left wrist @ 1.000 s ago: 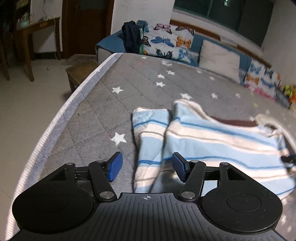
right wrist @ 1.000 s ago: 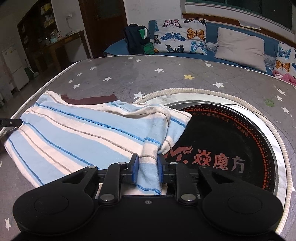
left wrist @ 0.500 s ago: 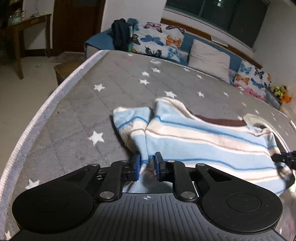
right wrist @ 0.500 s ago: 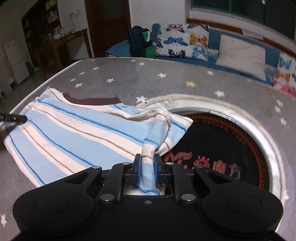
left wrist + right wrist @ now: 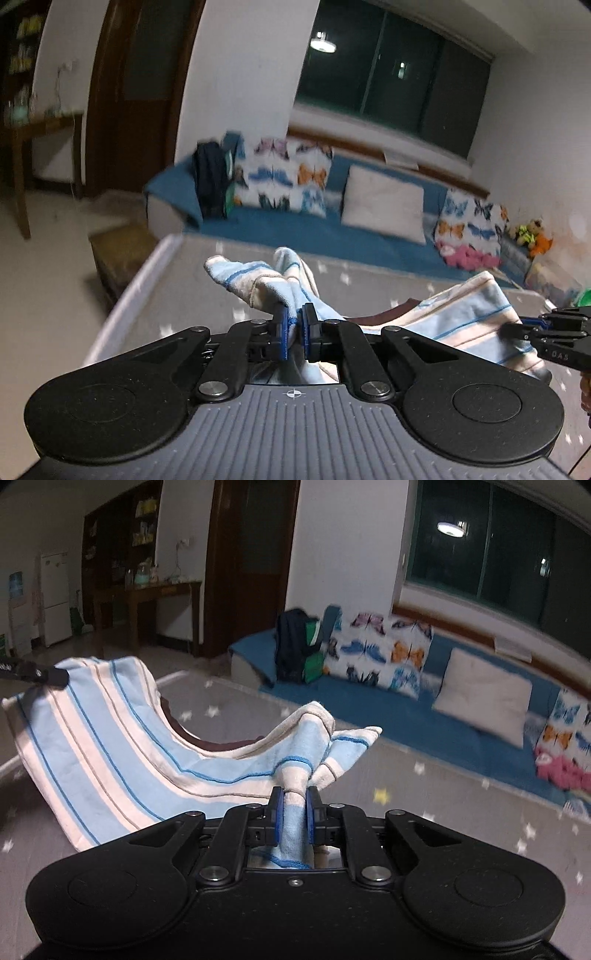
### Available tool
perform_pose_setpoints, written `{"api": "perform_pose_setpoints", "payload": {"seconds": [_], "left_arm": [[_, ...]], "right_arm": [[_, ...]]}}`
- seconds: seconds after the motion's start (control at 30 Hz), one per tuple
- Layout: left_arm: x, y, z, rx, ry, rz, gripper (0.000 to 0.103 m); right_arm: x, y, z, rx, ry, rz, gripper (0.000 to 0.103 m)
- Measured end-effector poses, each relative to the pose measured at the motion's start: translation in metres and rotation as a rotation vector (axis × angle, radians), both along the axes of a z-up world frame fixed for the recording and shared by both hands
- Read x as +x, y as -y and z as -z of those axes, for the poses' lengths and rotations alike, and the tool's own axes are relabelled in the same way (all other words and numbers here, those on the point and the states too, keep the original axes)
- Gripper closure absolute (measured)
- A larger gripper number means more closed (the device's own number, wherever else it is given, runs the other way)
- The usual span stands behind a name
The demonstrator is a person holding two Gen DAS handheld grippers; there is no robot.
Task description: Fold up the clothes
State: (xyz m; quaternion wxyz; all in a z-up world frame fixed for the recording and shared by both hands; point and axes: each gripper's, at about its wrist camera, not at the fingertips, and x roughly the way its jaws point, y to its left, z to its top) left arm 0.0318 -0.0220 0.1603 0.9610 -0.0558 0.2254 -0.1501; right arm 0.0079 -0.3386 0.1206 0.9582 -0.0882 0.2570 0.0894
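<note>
A blue and cream striped shirt (image 5: 110, 746) with a dark brown collar hangs lifted between both grippers above the grey star-patterned table cover (image 5: 424, 805). My left gripper (image 5: 294, 325) is shut on one bunched corner of the shirt (image 5: 266, 284), its blue pads pressing the cloth. In the right wrist view my right gripper (image 5: 294, 808) is shut on the other bunched corner. The shirt sags in a curve between the two. The right gripper (image 5: 535, 328) shows at the right edge of the left wrist view, and the left gripper's tip (image 5: 44, 675) at the far left of the right wrist view.
A blue sofa (image 5: 369, 709) with butterfly cushions (image 5: 376, 653), a plain pillow (image 5: 484, 694) and a dark backpack (image 5: 295, 646) runs behind the table. A wooden side table (image 5: 147, 602) and a white fridge (image 5: 55, 598) stand at the left. The table's edge (image 5: 129, 291) lies left.
The left gripper closed on the shirt's corner. Both grippers then rose and tipped upward, lifting the shirt off the table so that it now hangs between them.
</note>
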Motion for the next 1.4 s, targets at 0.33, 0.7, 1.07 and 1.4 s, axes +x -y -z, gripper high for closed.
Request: {"api": "perform_pose_setpoints", "payload": {"seconds": [0.33,0.7,1.07,1.4], "left_arm": [[0.027,0.001,0.021,0.065,-0.052,-0.066,0.095],[0.056,-0.007,0.076,0.127,-0.175,-0.116,0.095],[0.062,-0.014,0.102,0.159,-0.231,-0.145,0.094],[0.042,-0.009,0.101,0.211,-0.184,-0.174,0.075]], "right_arm": [[0.033,0.005,0.017,0.027,-0.021,0.018,0.09],[0.052,-0.001,0.066,0.017,-0.132,0.035,0.09],[0.052,0.009,0.082,0.033,-0.182,0.094,0.087],[0.036,0.029,0.083,0.045,-0.176,0.143,0.076]]}}
